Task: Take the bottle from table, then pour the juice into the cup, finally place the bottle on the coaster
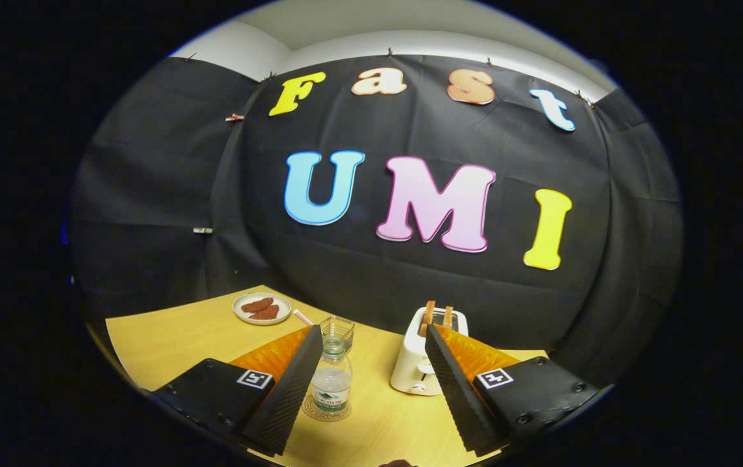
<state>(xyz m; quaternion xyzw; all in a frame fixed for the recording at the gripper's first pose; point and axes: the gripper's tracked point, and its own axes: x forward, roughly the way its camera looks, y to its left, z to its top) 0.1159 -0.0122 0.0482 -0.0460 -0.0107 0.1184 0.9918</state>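
Observation:
A small clear bottle [331, 381] with a green and white label stands upright on a round coaster [309, 408] on the yellow table [170, 344]. It sits between my fingers, close against the inner side of the left finger [293, 383]. Just behind the bottle is a clear glass cup [337, 332], near the left fingertip. My gripper [373, 329] is open, its fingers wide apart and pressing on nothing. The right finger [452, 383] is well away from the bottle.
A white toaster [413, 366] with two slices of toast stands ahead of the right finger. A white plate [261, 308] with red-brown pieces lies at the back left, with a pink striped stick [303, 318] beside it. The black cloth wall rises behind the table.

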